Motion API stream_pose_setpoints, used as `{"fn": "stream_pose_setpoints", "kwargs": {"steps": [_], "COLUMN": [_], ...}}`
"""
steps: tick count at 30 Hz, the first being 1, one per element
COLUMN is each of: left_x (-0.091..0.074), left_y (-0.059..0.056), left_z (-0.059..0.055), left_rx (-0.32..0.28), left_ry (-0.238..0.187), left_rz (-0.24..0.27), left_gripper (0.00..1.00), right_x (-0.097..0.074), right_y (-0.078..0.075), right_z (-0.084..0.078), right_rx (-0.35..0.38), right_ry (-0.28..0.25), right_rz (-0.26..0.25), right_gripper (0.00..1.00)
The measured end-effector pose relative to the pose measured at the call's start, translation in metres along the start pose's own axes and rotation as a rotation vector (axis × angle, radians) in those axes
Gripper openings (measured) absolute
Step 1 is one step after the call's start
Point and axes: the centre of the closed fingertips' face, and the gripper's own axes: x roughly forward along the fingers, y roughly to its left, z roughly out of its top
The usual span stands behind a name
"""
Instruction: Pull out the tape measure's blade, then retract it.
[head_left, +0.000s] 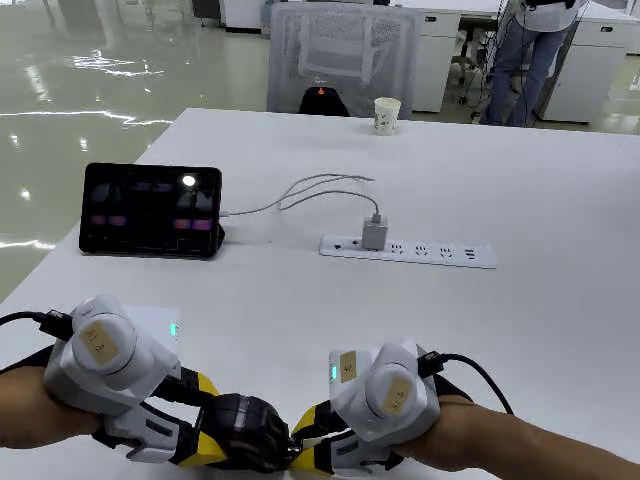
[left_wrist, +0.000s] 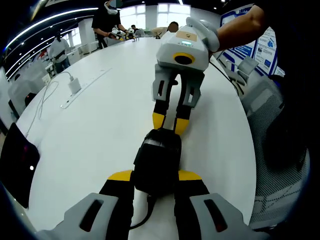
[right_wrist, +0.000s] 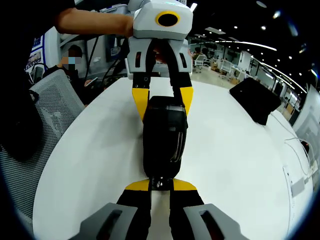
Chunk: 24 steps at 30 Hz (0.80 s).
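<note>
Now left gripper (left_wrist: 156, 176) fingers clamp tape measure (left_wrist: 159, 156) body; right gripper (right_wrist: 160, 186) fingers pinched on blade tip (right_wrist: 160, 181)

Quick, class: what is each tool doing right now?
Left tool: closed on the black boxy tape measure.
Right tool: closed on its small metal blade tip.

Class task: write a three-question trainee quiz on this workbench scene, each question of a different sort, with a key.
1. True or false: the tape measure lies free on the table, with nothing holding it.
2. What is plugged into the power strip? A a white charger, B a kettle, C a lamp.
3. Which gripper clamps the tape measure's sides, and which pinches its end?
Key: 1 false. 2 A. 3 The left gripper clamps the sides; the right gripper pinches the end.
</note>
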Motion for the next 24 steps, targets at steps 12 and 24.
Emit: {"fn": "stream_pose_setpoints", "kwargs": {"steps": [12, 24], "left_x": [0.0009, 0.0003], "left_y": [0.0026, 0.0016], "left_z": [-0.0014, -0.0011], "left_rx": [0.000, -0.004], "left_ry": [0.001, 0.001], "left_rz": [-0.005, -0.005], "left_gripper": [0.24, 0.24], "right_x": [-0.0028, -0.0087], "right_y": [0.0003, 0.0003], "right_z": [-0.0027, -0.0091], "right_rx": [-0.001, 0.000], "right_ry": [0.000, 0.001], "right_rz": [0.003, 0.002], "right_gripper": [0.09, 0.09]}}
